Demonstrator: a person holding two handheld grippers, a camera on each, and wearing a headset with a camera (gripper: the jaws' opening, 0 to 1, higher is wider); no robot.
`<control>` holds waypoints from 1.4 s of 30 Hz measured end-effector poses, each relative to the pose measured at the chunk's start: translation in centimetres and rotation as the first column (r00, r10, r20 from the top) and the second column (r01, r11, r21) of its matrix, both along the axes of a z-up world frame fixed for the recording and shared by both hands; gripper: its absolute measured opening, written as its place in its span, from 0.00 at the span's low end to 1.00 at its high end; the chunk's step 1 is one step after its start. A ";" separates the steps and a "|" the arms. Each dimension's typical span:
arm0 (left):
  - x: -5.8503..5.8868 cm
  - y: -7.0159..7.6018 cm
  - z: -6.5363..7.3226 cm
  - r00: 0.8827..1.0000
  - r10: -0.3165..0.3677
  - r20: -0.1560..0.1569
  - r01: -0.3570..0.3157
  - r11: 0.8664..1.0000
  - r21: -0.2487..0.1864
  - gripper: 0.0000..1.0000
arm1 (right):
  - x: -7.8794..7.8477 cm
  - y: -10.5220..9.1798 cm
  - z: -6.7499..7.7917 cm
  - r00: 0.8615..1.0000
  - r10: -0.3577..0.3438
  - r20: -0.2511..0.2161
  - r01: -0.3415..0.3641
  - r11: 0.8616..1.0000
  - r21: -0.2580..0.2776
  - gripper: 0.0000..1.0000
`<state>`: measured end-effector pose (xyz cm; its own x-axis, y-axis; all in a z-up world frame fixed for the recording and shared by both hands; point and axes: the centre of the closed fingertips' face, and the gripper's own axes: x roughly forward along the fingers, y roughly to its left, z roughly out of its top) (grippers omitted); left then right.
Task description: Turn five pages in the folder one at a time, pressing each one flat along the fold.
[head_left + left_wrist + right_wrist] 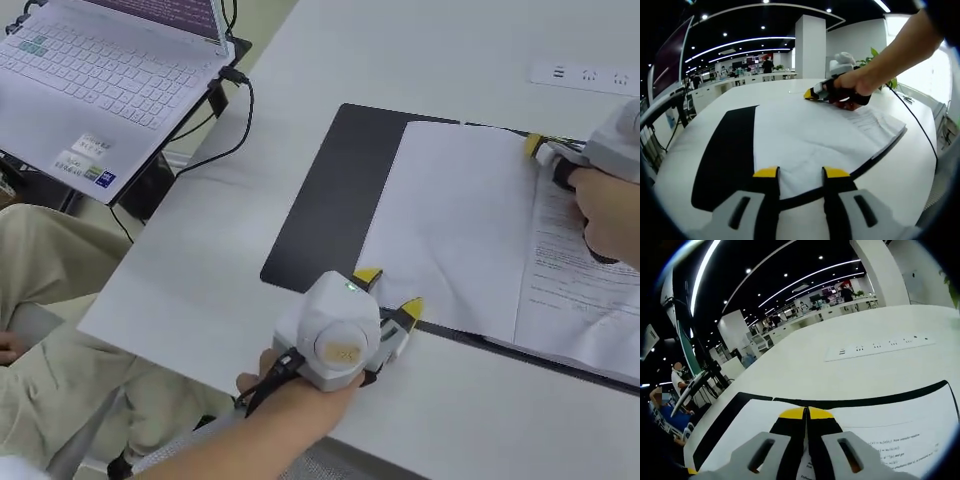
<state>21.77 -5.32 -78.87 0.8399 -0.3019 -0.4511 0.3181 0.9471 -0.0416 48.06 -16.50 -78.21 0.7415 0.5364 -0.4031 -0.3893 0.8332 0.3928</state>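
One smooth white page (450,230), matte black folder (335,200)

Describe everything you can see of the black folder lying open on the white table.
The thin black folder lies open and flat on the white table, with its matt left cover partly bare. A blank white sheet, turned over, covers the rest of that side, and printed pages are stacked on the right half. The right gripper, jaws shut, rests its yellow tips on the paper near the fold's far end. The left gripper, jaws open, sits at the sheet's near edge.
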 end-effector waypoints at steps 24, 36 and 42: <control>-0.1 0.0 0.0 1.000 0.004 0.014 -0.004 1.000 -0.006 0.32 | -7.8 0.6 0.4 0.997 0.080 0.013 -0.080 0.997 -0.006 0.00; -0.2 0.1 0.0 1.000 0.006 0.019 -0.006 1.000 -0.008 0.32 | -13.3 1.0 2.0 0.996 0.088 0.000 -0.088 0.996 0.005 0.00; -0.2 0.1 -0.1 1.000 0.006 0.018 -0.005 1.000 -0.007 0.32 | -15.2 1.0 2.1 0.996 0.094 0.001 -0.094 0.995 0.014 0.00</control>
<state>21.61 -5.26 -78.93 0.8494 -0.3005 -0.4338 0.3137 0.9486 -0.0429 32.83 -15.51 -76.11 0.6877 0.6094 -0.3947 -0.4656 0.7872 0.4043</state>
